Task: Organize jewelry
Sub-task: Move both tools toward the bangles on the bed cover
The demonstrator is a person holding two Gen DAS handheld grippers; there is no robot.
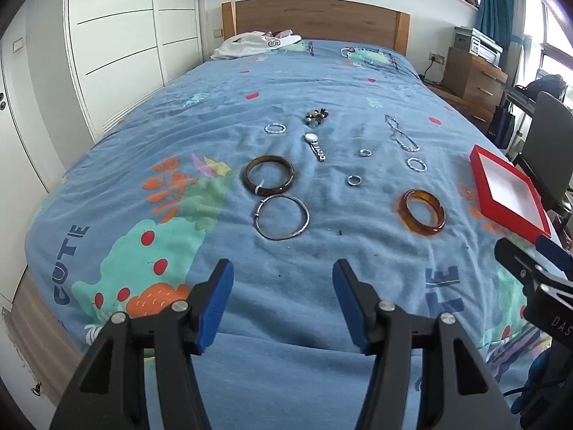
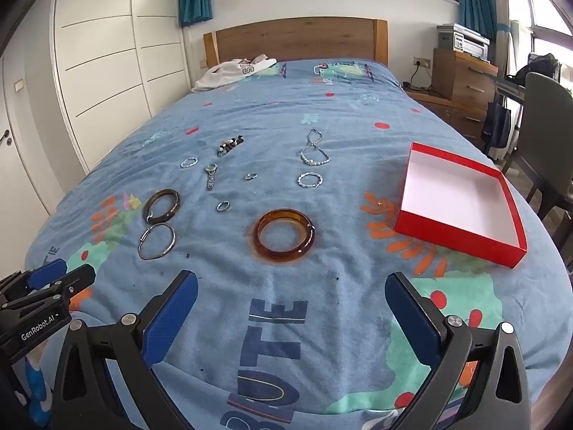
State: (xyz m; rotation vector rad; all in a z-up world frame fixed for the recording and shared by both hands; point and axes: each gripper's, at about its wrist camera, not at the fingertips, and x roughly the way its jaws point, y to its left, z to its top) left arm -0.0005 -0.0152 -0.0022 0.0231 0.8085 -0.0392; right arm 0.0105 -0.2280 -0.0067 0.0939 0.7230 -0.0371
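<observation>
Both my tools, left tool [image 1: 283,301] and right tool [image 2: 290,310], hang wide and empty over the bed [image 2: 322,114]. Jewelry lies scattered beside the red box [image 2: 462,236]; the small ring [image 2: 222,206] could sink into soft bedding when pinched.

red box [image 1: 510,193] cut by right hand-held gripper [image 1: 537,251], small rings [image 2: 222,206] indistinct

Three bangles [image 2: 284,239], two rings [image 2: 222,206], two twisted bracelets [image 2: 310,180], one watch [image 2: 210,176], one necklace [image 2: 314,150], one red box [image 2: 462,240].
</observation>
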